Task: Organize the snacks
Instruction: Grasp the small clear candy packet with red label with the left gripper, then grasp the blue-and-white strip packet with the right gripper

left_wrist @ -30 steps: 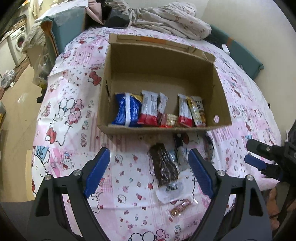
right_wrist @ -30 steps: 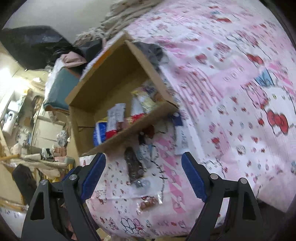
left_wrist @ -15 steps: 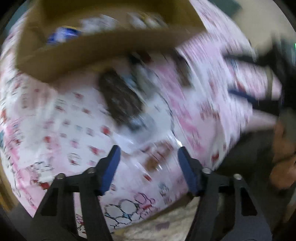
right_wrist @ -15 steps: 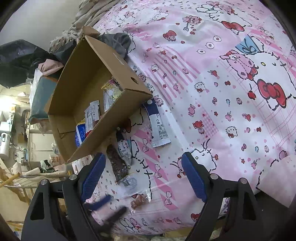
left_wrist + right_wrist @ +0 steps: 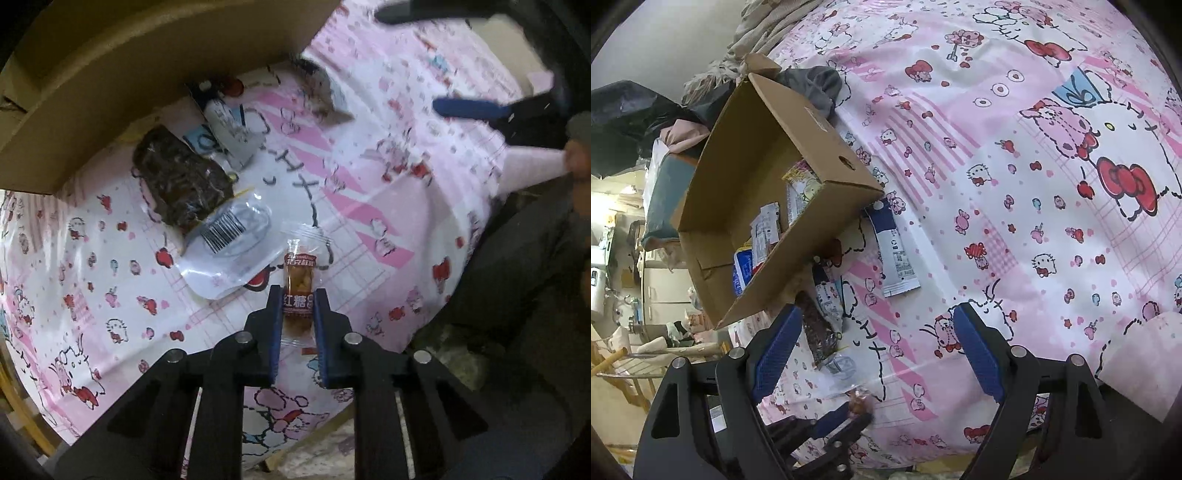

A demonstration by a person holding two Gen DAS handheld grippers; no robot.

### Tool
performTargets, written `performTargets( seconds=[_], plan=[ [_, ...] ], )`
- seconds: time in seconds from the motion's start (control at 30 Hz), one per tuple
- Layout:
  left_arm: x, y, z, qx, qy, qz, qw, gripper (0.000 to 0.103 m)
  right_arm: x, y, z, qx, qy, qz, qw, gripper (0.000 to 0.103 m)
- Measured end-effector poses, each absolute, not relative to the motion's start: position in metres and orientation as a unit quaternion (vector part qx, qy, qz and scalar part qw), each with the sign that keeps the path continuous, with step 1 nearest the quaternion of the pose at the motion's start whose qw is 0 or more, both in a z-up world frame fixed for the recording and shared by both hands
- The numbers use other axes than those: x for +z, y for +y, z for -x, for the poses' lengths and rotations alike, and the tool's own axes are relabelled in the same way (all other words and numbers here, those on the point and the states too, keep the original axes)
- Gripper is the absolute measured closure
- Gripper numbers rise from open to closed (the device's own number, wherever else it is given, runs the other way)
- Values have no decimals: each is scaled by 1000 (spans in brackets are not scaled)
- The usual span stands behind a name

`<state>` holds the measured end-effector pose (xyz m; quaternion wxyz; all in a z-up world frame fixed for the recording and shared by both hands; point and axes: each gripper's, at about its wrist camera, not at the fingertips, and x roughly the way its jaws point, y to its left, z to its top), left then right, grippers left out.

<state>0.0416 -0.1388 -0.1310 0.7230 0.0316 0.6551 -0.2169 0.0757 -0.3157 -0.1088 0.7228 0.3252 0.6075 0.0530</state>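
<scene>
My left gripper (image 5: 298,295) is shut on a small brown snack packet (image 5: 300,280) with a red label, lying on the pink bedsheet near the bed's edge; it also shows in the right wrist view (image 5: 857,400). Beside it lie a dark brown snack bag (image 5: 181,181) with a clear barcode end, a grey-white packet (image 5: 231,129) and a blue-white sachet (image 5: 894,254). The cardboard box (image 5: 846,184) holds several snacks. My right gripper (image 5: 875,345) is open and empty above the sheet.
The box's front wall (image 5: 129,74) stands just beyond the loose snacks. Crumpled bedding and grey cloth (image 5: 812,83) lie behind the box. The bed's edge (image 5: 314,424) is close below my left gripper. A person's dark clothing (image 5: 535,277) is at the right.
My left gripper has dropped from above the box to the sheet and shut on the small brown packet. My right gripper has shifted a little and stays open.
</scene>
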Motion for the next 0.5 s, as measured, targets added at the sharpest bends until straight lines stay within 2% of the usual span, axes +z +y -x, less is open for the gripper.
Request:
performTargets(
  seconds=[0.27,0.5],
  plan=[
    [-65,-88,-53,-178,589,90,783,90,-109,-317,-81,45,605,-328,724,16],
    [-72,-35,-62,-59,591,126,795,90,-122,-278,-112,46,636,-216,740,20]
  ],
)
